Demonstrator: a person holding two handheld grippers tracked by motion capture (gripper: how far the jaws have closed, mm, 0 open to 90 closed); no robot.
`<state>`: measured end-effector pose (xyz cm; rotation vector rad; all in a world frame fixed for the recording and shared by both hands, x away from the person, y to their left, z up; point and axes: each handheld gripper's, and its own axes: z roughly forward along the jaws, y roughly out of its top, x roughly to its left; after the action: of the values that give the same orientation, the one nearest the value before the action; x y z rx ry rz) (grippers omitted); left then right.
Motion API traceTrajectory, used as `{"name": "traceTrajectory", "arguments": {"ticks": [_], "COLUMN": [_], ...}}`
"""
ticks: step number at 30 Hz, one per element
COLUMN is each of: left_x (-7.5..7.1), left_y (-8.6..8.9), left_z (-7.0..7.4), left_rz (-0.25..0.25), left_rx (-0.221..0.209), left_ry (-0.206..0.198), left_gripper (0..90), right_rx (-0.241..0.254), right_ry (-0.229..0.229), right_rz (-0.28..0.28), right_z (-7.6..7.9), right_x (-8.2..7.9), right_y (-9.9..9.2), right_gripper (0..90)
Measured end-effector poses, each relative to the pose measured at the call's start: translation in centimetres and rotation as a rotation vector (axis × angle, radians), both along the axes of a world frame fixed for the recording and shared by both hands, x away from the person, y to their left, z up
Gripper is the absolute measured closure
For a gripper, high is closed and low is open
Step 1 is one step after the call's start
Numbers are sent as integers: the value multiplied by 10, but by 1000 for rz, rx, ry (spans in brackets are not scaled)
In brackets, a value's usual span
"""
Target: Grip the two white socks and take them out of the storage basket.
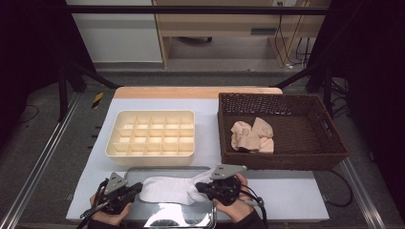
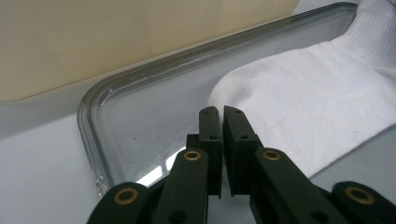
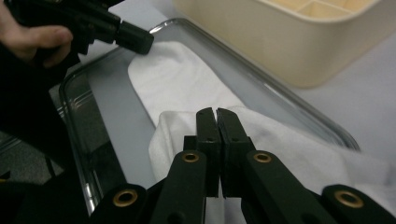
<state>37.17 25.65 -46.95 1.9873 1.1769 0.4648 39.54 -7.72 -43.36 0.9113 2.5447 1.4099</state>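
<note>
Currently my left gripper (image 1: pixel 136 189) sits at the tray's (image 2: pixel 93 116) left end, jaws nearly closed, tips at the toe of the white sock (image 1: pixel 167 188); I cannot tell if fabric is pinched. Sock lies flat across the tray at the table's (image 1: pixel 296 195) near edge. My right gripper (image 1: pixel 199 187) has its jaws pressed together over the sock's folded cuff end.

A white sock (image 1: pixel 167 189) is lying stretched flat across the metal tray (image 1: pixel 157 171) at the table's near edge, one end bunched up.
</note>
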Motion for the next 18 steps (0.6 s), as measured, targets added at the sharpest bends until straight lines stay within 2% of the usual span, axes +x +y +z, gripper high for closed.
{"name": "traceTrajectory", "arguments": {"ticks": [3, 6, 9, 12, 15, 18], "left_x": [0, 0, 0, 1, -1, -3], "left_y": [1, 1, 2, 3, 3, 1], "left_z": [0, 1, 3, 6, 13, 21], "left_rz": [-2, -2, -3, -1, 0, -15], "left_rx": [1, -3, -15, -32, -60, -72], "left_ry": [-1, -6, -15, -24, -40, -52], "left_gripper": [855, 851, 829, 768, 732, 715], "right_rx": [-15, -63, -75, -35, 5, -17], "right_ry": [13, 33, 45, 16, -24, -56], "right_rz": [-7, -36, -37, -53, -84, -125], "right_z": [-2, -11, -16, -10, 1, 4], "right_x": [10, 20, 23, 23, 21, 19], "right_y": [19, 37, 40, 30, 9, -16], "right_gripper": [890, 885, 836, 780, 775, 773]}}
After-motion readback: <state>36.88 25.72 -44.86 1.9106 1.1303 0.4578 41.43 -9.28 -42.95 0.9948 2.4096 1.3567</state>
